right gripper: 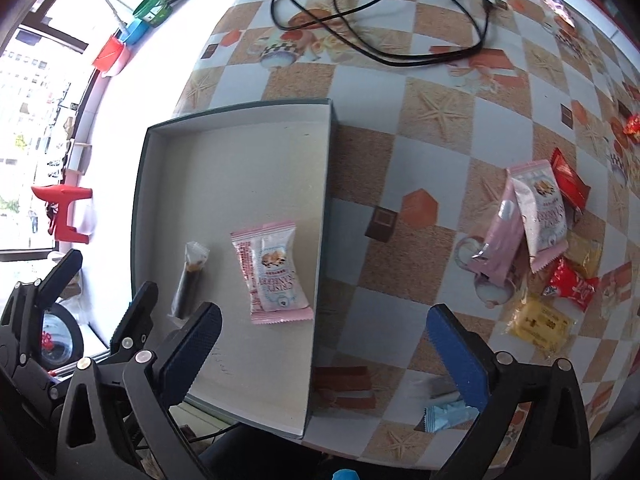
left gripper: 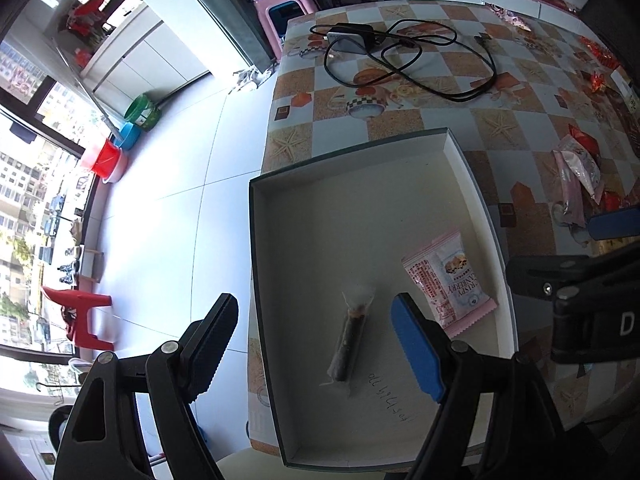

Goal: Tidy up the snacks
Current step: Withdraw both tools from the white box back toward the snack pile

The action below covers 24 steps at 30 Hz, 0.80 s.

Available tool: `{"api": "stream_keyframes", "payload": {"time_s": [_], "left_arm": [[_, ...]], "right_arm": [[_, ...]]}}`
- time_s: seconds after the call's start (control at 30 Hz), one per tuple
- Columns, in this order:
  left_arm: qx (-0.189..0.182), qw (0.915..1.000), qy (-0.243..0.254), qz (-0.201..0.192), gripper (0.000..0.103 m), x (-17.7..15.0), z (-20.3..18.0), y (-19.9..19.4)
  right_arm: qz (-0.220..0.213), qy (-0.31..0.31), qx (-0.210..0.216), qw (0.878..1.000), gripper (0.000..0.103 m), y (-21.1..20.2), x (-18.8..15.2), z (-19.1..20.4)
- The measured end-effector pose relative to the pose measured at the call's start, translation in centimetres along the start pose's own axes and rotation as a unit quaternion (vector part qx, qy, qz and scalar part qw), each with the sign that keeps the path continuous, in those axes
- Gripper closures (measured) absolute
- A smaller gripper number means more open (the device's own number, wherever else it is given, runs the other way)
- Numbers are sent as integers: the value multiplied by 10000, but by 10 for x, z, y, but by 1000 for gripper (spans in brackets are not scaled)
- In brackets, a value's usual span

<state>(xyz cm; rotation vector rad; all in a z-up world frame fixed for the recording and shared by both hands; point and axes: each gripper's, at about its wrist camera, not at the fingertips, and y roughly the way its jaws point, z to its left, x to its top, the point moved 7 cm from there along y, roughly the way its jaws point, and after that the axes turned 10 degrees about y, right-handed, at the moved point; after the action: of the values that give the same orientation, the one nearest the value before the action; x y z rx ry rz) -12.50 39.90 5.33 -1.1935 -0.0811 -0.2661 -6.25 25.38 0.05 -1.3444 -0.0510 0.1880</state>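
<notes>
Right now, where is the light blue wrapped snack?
In the right wrist view, the light blue snack lies on the table outside the box, low in frame by the right gripper, whose jaws are open.

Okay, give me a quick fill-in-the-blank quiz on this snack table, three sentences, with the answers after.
1. The box holds ____ snacks: a pink cranberry packet and a dark stick snack.
2. Both the left tongs and the right tongs are ____ and hold nothing.
3. The light blue wrapper lies ____ the box, on the tablecloth.

Answers: two; open; outside
</notes>
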Motion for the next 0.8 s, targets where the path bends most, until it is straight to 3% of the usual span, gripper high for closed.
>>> {"api": "stream_keyframes", "payload": {"time_s": [0.47, 0.8], "left_arm": [[178, 9998, 14, -130, 21, 11, 0, -11], [-24, 9999, -158, -28, 21, 11, 0, -10]], "right_arm": [[-1, 306, 112, 9995, 0, -7, -4, -23], [59, 413, 145, 9990, 0, -6, -9, -33]]}}
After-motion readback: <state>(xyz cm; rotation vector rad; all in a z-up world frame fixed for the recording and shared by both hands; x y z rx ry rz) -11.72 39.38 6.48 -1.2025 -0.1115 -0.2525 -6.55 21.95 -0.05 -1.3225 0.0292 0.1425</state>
